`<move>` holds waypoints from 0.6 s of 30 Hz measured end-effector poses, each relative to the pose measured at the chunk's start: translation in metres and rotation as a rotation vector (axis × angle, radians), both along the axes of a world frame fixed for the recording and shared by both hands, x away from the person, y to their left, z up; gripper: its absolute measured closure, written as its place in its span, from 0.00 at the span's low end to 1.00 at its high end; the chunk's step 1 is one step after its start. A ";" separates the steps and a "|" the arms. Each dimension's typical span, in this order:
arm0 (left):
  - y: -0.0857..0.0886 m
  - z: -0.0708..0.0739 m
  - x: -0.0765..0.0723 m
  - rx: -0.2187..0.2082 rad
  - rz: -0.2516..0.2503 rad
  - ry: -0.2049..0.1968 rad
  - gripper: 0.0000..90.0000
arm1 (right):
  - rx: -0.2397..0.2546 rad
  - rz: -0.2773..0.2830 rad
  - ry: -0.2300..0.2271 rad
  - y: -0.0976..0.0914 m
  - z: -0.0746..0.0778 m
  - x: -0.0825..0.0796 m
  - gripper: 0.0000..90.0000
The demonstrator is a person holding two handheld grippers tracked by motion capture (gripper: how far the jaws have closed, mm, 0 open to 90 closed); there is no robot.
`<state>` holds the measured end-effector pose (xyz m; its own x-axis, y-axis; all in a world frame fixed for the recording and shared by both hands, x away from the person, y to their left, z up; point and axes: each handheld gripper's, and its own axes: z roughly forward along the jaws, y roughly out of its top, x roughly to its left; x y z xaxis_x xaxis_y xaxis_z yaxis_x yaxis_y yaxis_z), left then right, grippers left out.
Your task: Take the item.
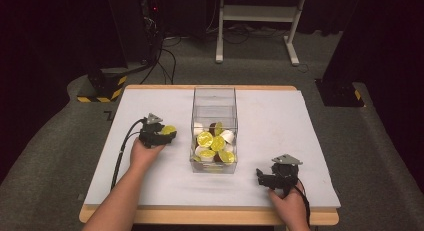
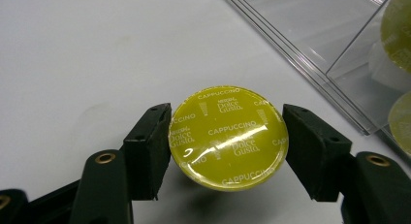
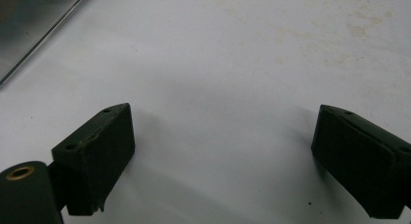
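I'm pinching a yellow-lidded Dolce Gusto cappuccino capsule (image 2: pixel 228 136) in my left gripper (image 2: pixel 227 139), low over the white table (image 1: pixel 280 126), left of the clear bin (image 1: pixel 214 166). Next: set it down, then release. My right gripper (image 3: pixel 223 156) is spread, empty.

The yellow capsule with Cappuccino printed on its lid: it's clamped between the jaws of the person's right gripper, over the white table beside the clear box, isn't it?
Not quite: the left gripper holds it, not the right. The left gripper view shows the yellow capsule clamped between its jaws, over the white table beside the clear box. The right gripper has open jaws with nothing between them.
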<state>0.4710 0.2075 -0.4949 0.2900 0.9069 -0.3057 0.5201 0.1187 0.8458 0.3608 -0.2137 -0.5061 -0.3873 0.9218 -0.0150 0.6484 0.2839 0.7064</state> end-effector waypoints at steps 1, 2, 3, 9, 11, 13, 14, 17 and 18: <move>0.000 0.000 0.000 -0.008 -0.001 -0.001 0.41 | 0.000 0.000 0.000 0.000 0.000 0.000 0.09; -0.001 -0.001 0.001 -0.012 0.006 -0.002 0.41 | 0.000 0.000 0.000 0.000 0.000 0.000 0.09; -0.002 -0.001 0.001 -0.012 0.007 -0.004 0.41 | 0.000 0.000 0.000 0.000 0.000 0.000 0.09; -0.002 -0.001 0.001 0.002 0.005 0.000 0.41 | 0.000 0.000 0.000 0.000 0.000 0.000 0.09; -0.002 -0.001 0.001 0.004 0.003 0.004 0.41 | 0.000 0.000 0.000 0.000 0.000 0.000 0.09; -0.002 -0.001 0.001 0.003 0.004 0.005 0.41 | 0.000 0.001 -0.001 0.000 0.000 0.000 0.09; -0.002 -0.001 0.001 0.000 0.006 0.007 0.40 | -0.001 0.000 -0.001 0.000 0.000 0.000 0.09; 0.000 0.000 0.002 -0.026 0.007 0.032 0.35 | 0.000 0.000 0.000 0.000 0.000 0.000 0.09; 0.001 0.000 0.002 -0.021 0.006 0.036 0.33 | 0.000 0.000 0.000 0.000 0.000 0.000 0.09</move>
